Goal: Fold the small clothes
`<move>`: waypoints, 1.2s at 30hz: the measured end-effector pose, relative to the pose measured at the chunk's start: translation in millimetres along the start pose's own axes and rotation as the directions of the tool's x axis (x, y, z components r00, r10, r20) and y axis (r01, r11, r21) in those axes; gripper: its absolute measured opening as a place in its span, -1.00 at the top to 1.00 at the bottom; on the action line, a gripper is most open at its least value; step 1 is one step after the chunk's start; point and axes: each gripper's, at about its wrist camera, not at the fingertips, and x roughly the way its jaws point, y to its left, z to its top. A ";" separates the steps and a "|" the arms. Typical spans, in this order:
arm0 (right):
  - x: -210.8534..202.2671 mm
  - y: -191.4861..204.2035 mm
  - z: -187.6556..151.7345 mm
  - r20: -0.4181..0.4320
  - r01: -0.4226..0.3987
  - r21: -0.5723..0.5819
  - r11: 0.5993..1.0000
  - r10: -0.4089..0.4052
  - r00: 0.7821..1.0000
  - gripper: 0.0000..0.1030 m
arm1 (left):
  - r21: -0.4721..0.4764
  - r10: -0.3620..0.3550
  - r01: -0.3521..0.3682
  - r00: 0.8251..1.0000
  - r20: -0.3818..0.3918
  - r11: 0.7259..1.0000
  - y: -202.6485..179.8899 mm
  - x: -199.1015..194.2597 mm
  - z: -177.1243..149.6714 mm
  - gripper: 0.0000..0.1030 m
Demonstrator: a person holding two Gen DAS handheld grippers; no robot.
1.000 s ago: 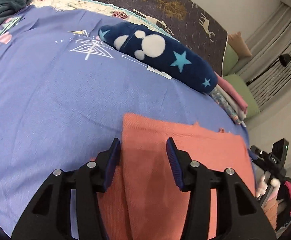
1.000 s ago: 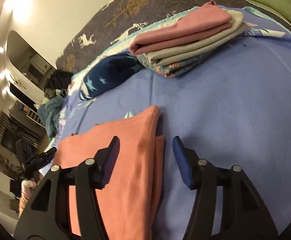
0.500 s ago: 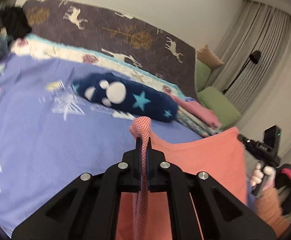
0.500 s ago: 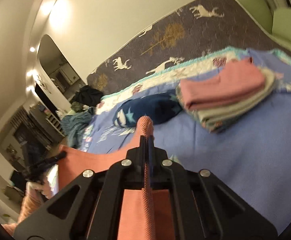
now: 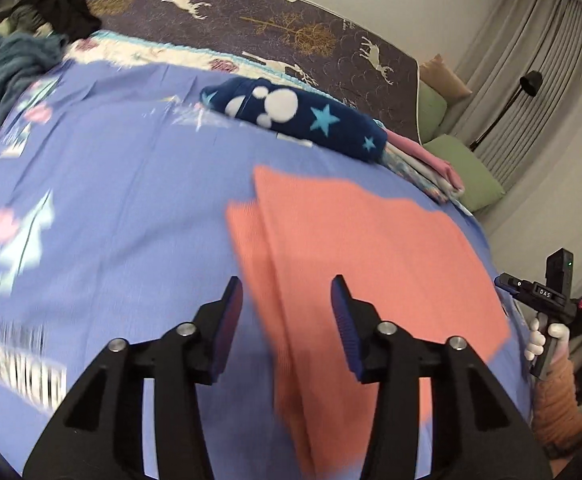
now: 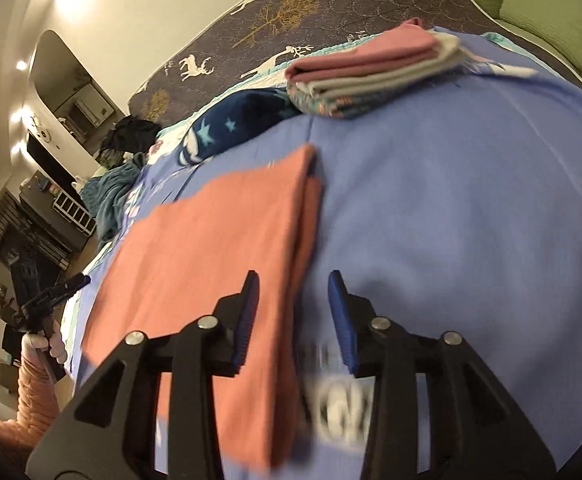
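Note:
A salmon-orange garment [image 5: 371, 264] lies flat and folded on the blue bedsheet [image 5: 111, 208]; it also shows in the right wrist view [image 6: 219, 248]. My left gripper [image 5: 287, 308] is open and empty, hovering over the garment's left folded edge. My right gripper [image 6: 293, 308] is open and empty over the garment's right folded edge. The right gripper also shows at the far right of the left wrist view [image 5: 539, 296], and the left gripper at the far left of the right wrist view [image 6: 57, 288].
A stack of folded clothes [image 6: 375, 76] with a pink one on top lies at the far side of the bed. A navy star-patterned plush item [image 5: 295, 120] lies beside it. Dark and teal clothes [image 5: 15, 60] are heaped at the far left. Green cushions [image 6: 551, 16] lie beyond.
Half a second ago both grippers were shut on the lifted garment's edges. Now both are open and the garment lies flat, folded over on the sheet.

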 end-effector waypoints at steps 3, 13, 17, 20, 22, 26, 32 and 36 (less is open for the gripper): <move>-24.3 1.1 -29.2 -0.004 -0.015 0.000 1.000 0.015 1.000 0.17 | -0.027 -0.040 0.040 0.999 -0.007 0.999 -0.8 -21.9 -32.8 0.08; -40.0 28.3 -71.5 -0.013 -0.063 -0.001 0.998 0.063 0.998 -0.03 | -0.096 -0.136 0.131 0.989 -0.049 0.987 -10.6 -19.9 -76.6 0.10; -43.2 35.1 -81.2 -0.016 -0.022 -0.028 0.999 0.021 1.000 -0.07 | 0.005 0.063 -0.063 0.995 -0.079 0.998 -14.1 -7.1 -82.1 0.74; -47.7 31.9 -87.7 -0.008 0.003 -0.025 1.000 -0.003 1.000 -0.09 | -0.009 0.151 -0.152 0.986 -0.068 0.988 -10.2 -18.1 -81.9 0.77; -50.5 25.6 -89.9 -0.004 0.012 -0.011 1.000 -0.012 1.000 -0.09 | 0.041 0.272 -0.270 0.962 -0.033 0.962 -16.9 -25.4 -81.4 0.78; -49.4 16.3 -87.6 -0.002 -0.003 0.020 1.000 0.003 1.000 -0.09 | 0.037 0.129 -0.130 0.991 0.023 0.991 -47.7 -38.7 -68.6 0.78; -48.2 18.0 -87.9 0.000 -0.052 0.010 0.999 0.052 0.999 -0.09 | 0.256 -0.098 0.097 0.995 -0.008 0.962 -155.3 -7.5 -55.3 0.16; -56.8 14.2 -87.6 0.020 -0.079 0.013 0.997 0.078 0.997 -0.09 | 0.384 -0.152 0.184 0.982 -0.114 0.905 -220.8 37.6 -68.7 0.15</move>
